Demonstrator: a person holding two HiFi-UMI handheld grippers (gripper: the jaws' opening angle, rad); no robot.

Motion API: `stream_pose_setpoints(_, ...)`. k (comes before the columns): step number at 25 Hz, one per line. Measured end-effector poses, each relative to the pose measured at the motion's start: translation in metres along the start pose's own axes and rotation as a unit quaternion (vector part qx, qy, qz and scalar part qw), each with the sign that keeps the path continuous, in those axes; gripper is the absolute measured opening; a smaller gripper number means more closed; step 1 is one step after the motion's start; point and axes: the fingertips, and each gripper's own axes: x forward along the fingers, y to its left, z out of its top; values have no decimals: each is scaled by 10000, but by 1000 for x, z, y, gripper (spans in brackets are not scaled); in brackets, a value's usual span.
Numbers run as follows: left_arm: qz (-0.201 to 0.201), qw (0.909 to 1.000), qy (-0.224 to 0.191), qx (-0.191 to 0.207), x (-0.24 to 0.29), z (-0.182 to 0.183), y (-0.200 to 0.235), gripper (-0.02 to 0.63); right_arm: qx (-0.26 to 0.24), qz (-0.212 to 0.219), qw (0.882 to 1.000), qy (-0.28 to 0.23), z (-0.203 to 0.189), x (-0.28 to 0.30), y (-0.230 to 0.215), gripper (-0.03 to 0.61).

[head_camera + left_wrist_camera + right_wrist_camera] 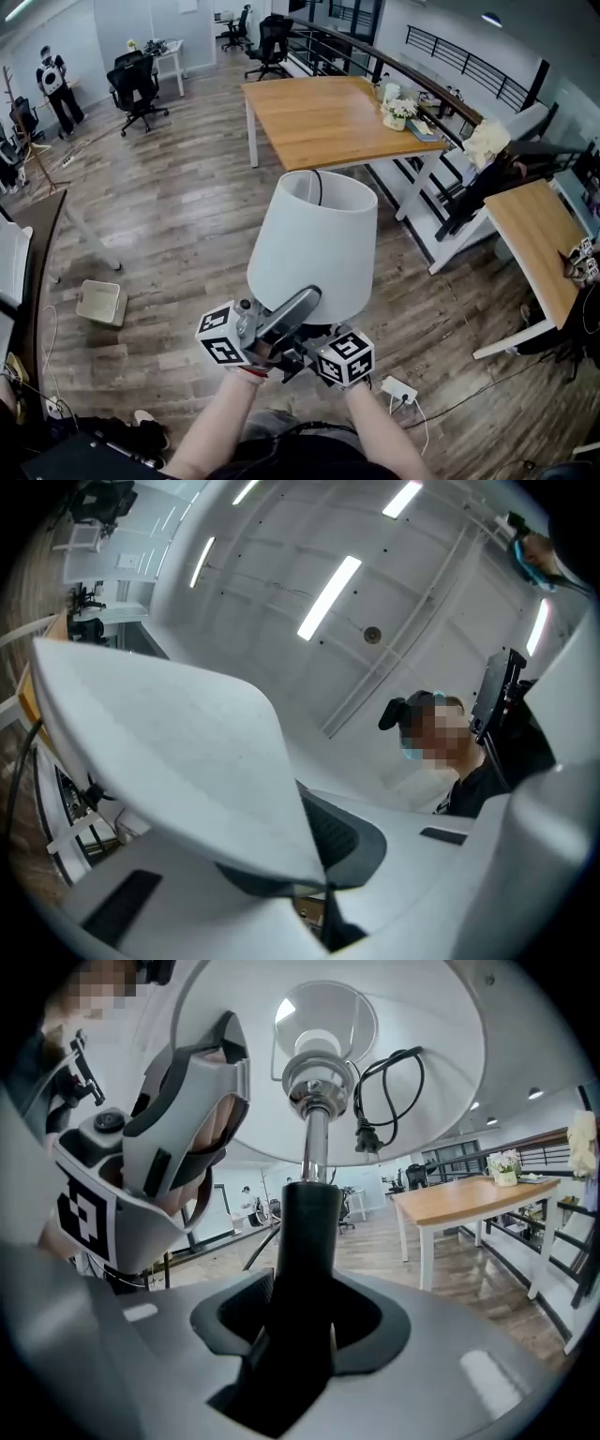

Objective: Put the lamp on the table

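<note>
Wood-plank office floor below; the wooden-topped, white-legged desk (319,117) stands well ahead. The white-shaded, dark-stemmed lamp (314,239) is in mid-air: right gripper (300,1330) jaws clamp its stiff stem (307,1232), left gripper (319,878) jaws pinch the thin shade (178,752) rim. Probably light and top-heavy; the shade would dent, so carry by the stem.

You're in an open-plan office.
Wooden desks (323,122), black swivel chairs (137,86), plank floor (178,216) around you.
</note>
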Motion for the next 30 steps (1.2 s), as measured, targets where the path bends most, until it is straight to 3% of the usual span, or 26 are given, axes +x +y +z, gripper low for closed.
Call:
stream_pose_setpoints(12, -49, 9997, -118, -207, 8, 37, 74, 6, 11, -164, 9997, 153, 19, 46, -61, 183)
stream_pose_setpoints(30, 301, 9989, -335, -165, 55, 105, 262, 6, 109, 192, 9990, 397, 72, 145, -219, 183)
